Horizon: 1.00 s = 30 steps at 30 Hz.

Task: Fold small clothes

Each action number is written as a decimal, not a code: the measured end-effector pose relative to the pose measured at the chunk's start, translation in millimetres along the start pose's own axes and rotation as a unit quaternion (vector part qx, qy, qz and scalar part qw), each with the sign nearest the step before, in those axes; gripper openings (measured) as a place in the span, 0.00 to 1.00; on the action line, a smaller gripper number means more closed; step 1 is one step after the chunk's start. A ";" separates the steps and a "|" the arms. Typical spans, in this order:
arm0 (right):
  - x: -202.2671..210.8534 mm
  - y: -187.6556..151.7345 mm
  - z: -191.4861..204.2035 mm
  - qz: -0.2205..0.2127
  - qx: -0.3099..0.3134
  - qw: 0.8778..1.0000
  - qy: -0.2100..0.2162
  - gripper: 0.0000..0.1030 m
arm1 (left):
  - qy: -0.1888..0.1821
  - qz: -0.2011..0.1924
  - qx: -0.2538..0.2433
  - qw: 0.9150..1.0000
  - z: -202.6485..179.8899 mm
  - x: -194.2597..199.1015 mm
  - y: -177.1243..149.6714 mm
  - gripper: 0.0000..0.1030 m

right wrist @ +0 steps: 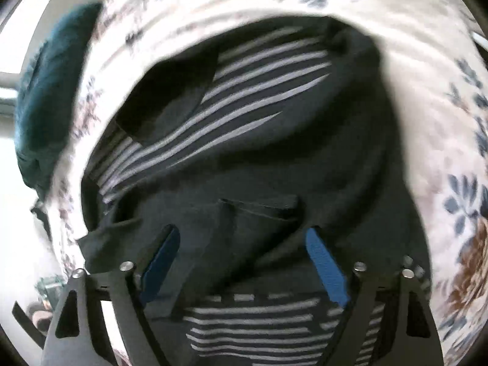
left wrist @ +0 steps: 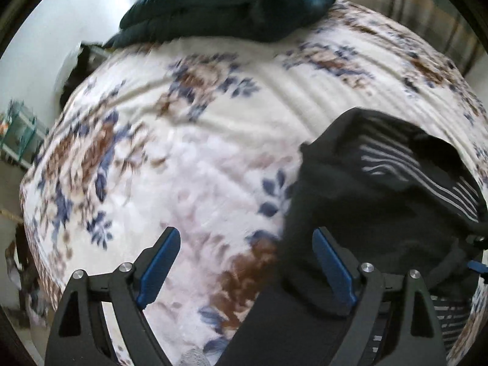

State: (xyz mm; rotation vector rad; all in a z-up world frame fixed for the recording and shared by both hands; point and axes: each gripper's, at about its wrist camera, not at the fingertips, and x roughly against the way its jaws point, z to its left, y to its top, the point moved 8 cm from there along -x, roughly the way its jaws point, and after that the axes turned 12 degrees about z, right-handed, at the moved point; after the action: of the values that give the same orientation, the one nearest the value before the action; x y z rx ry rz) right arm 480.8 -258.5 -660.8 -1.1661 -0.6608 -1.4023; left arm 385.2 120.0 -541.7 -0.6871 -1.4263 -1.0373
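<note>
1. Two grippers point steeply down at a bed; both views are smeared by motion blur.
2. Left gripper (left wrist: 247,262): its jaws are spread wide, nothing pinched between the blue pads (left wrist: 158,267). Directly beneath the gap lies the floral bedspread (left wrist: 195,164), white with blue and brown flowers.
3. Just right of that gripper, with its right finger over the cloth's edge, lies the dark garment (left wrist: 375,207), black fabric with a patch of grey stripes, crumpled rather than flat.
4. Right gripper (right wrist: 242,259): its jaws are also spread, and the pads (right wrist: 326,267) press on nothing. It hangs over the same dark garment (right wrist: 274,164), a black fold lying below the gap, striped fabric nearer the camera and again beyond.
5. Farther off, past the garment, a teal bundle of thick cloth (left wrist: 231,3) sits at the bed's far edge, well apart from both grippers.
</note>
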 end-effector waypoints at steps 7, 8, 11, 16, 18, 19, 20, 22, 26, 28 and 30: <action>-12.2 6.7 19.2 -0.012 0.040 0.997 -0.068 0.08 | -0.029 0.037 0.011 0.999 -11.6 -15.6 -1.3 0.86; 0.9 3.2 21.0 -0.033 0.045 0.996 -0.065 0.08 | -0.032 0.034 0.008 0.999 -14.7 -13.1 1.5 0.86; 44.4 -8.8 16.1 -0.086 0.048 0.994 -0.052 0.08 | -0.051 0.025 0.001 0.998 -25.3 -5.2 14.5 0.86; 98.5 -17.6 -23.7 -0.156 0.029 0.984 -0.077 0.08 | -0.065 0.013 -0.021 0.998 -50.1 -2.8 36.0 0.86; 91.4 -17.4 -41.8 -0.145 0.016 0.986 -0.085 0.08 | -0.066 0.013 -0.034 0.997 -64.3 -6.6 42.9 0.86; 80.1 -17.5 -55.5 -0.120 0.005 0.989 -0.087 0.09 | -0.062 0.014 -0.043 0.997 -70.2 -9.7 45.6 0.86; 65.7 -17.3 -71.8 -0.093 -0.012 0.991 -0.090 0.10 | -0.056 0.017 -0.056 0.997 -79.2 -15.4 48.6 0.86; 50.2 -17.5 -96.8 -0.058 -0.031 0.991 -0.115 0.29 | -0.048 0.025 -0.074 0.996 -89.5 -25.1 51.8 0.86; 72.9 -17.3 -100.7 -0.086 -0.041 0.990 -0.103 0.44 | -0.043 0.033 -0.077 0.996 -92.8 -32.1 53.3 0.86; 83.5 -17.0 -77.8 -0.098 -0.016 0.992 -0.072 0.49 | -0.035 0.030 -0.073 0.996 -88.3 -31.8 51.6 0.86; 75.2 -14.5 -31.5 -0.071 0.043 0.996 -0.031 0.52 | -0.045 0.036 -0.059 0.997 -82.4 -34.7 47.6 0.86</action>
State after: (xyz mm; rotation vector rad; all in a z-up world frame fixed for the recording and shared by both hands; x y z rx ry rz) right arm 468.2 -313.5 -600.2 -1.1150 -0.8533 -1.4459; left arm 469.3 73.0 -572.7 -0.8751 -1.4150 -1.0518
